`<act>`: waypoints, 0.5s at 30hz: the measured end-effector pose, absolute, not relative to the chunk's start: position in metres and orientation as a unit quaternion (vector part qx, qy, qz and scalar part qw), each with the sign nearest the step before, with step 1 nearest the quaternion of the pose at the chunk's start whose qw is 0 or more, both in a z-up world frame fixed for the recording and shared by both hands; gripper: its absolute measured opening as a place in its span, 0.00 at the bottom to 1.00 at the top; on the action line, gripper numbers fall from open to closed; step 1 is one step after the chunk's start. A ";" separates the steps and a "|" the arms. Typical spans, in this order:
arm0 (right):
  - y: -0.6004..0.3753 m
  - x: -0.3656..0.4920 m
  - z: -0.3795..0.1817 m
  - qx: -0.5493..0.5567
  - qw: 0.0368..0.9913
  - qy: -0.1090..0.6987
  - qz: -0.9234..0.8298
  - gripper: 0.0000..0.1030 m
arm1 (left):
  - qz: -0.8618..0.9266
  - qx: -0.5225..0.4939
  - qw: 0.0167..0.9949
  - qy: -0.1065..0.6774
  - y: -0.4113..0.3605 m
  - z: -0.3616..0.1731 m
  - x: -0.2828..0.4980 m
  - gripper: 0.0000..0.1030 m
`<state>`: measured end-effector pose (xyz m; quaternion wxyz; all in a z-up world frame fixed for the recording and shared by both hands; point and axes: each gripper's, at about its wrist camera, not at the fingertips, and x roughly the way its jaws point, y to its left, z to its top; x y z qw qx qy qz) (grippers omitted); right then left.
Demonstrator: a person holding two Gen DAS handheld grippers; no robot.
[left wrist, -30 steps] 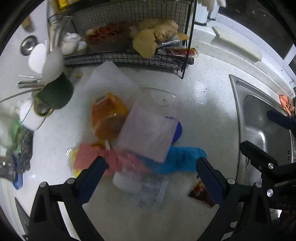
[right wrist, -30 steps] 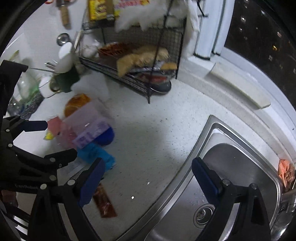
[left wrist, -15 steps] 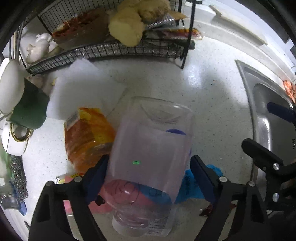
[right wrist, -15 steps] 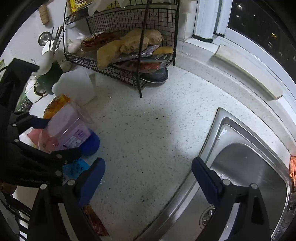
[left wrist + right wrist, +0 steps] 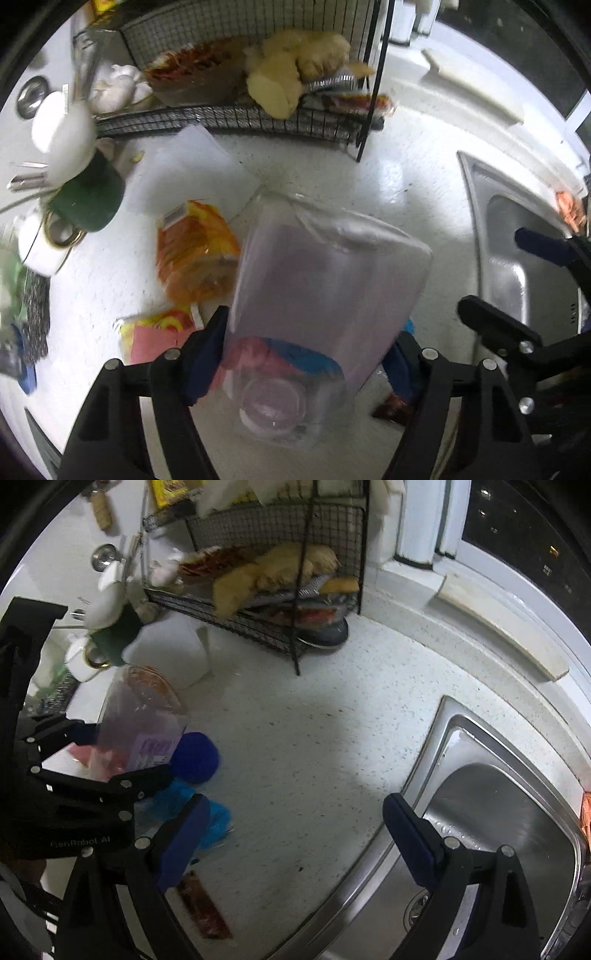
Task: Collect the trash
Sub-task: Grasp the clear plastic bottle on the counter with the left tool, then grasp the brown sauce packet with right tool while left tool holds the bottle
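since a second ago the left gripper (image 5: 308,354) has closed in around the clear plastic bottle (image 5: 325,295), pads touching its lower sides above the trash pile on the counter (image 5: 406,206); empty, thin-walled and slick, it likely dents, so hold near the stiffer neck; right gripper (image 5: 295,830) hangs wide, holding nothing

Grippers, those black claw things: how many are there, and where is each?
2. The left gripper is clamped around a clear plastic bottle above the counter's trash pile. The right gripper hangs open and empty over the counter's edge by the sink.
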<state>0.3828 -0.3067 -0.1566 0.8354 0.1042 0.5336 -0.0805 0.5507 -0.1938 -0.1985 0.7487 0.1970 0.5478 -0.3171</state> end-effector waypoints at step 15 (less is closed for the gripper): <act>-0.248 0.343 -0.141 0.072 0.841 0.536 0.022 0.91 | -0.235 0.118 0.775 0.574 -0.106 -0.172 0.483 0.70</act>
